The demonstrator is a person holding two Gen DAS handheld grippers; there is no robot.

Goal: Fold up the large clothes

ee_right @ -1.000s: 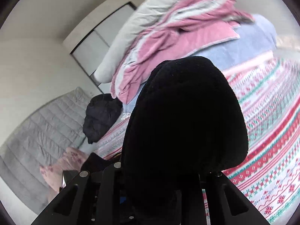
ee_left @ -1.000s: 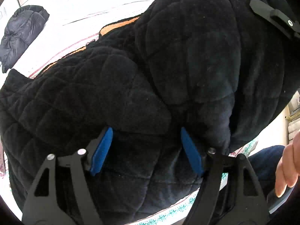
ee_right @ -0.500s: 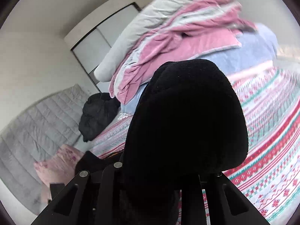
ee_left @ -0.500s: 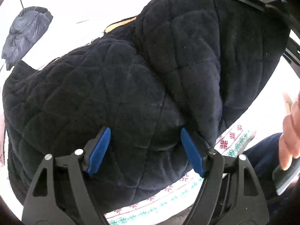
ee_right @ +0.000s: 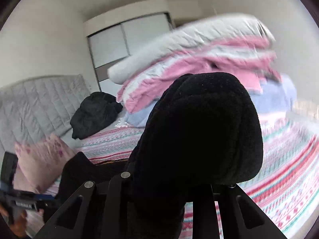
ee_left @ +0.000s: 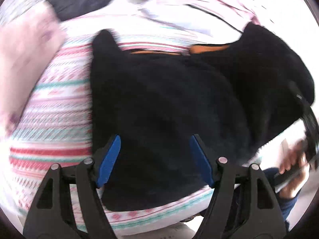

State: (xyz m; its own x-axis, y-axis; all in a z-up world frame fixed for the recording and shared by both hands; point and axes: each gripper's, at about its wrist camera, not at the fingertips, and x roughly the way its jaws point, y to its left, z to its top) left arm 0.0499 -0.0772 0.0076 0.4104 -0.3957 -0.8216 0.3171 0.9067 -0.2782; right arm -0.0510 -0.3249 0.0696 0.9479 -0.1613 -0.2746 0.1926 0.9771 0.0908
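A black quilted jacket (ee_left: 169, 103) with an orange lining (ee_left: 209, 48) lies on the striped bedspread (ee_left: 59, 109). My left gripper (ee_left: 154, 159) hangs over its near part. The jaws are closing, the blue pads (ee_left: 108, 159) still stand wide, and black fabric lies between them without being pinched. In the right wrist view a thick fold of the jacket (ee_right: 199, 129) bulges up over my right gripper (ee_right: 169, 189), which is shut on it with its fingertips hidden. A hand (ee_left: 291, 163) holds that gripper at the right edge of the left view.
A dark puffer jacket (ee_right: 95, 113) lies near the grey padded headboard (ee_right: 39, 99). A tall pile of pink, white and blue bedding (ee_right: 199, 59) stands behind the fold. A pink pillow (ee_right: 41, 163) sits at the left. A wardrobe (ee_right: 127, 39) stands at the back.
The left view has swung sideways, so the jacket's left edge and much more bedspread now show, blurred. The right gripper has rolled and shifted with the fold still in it.
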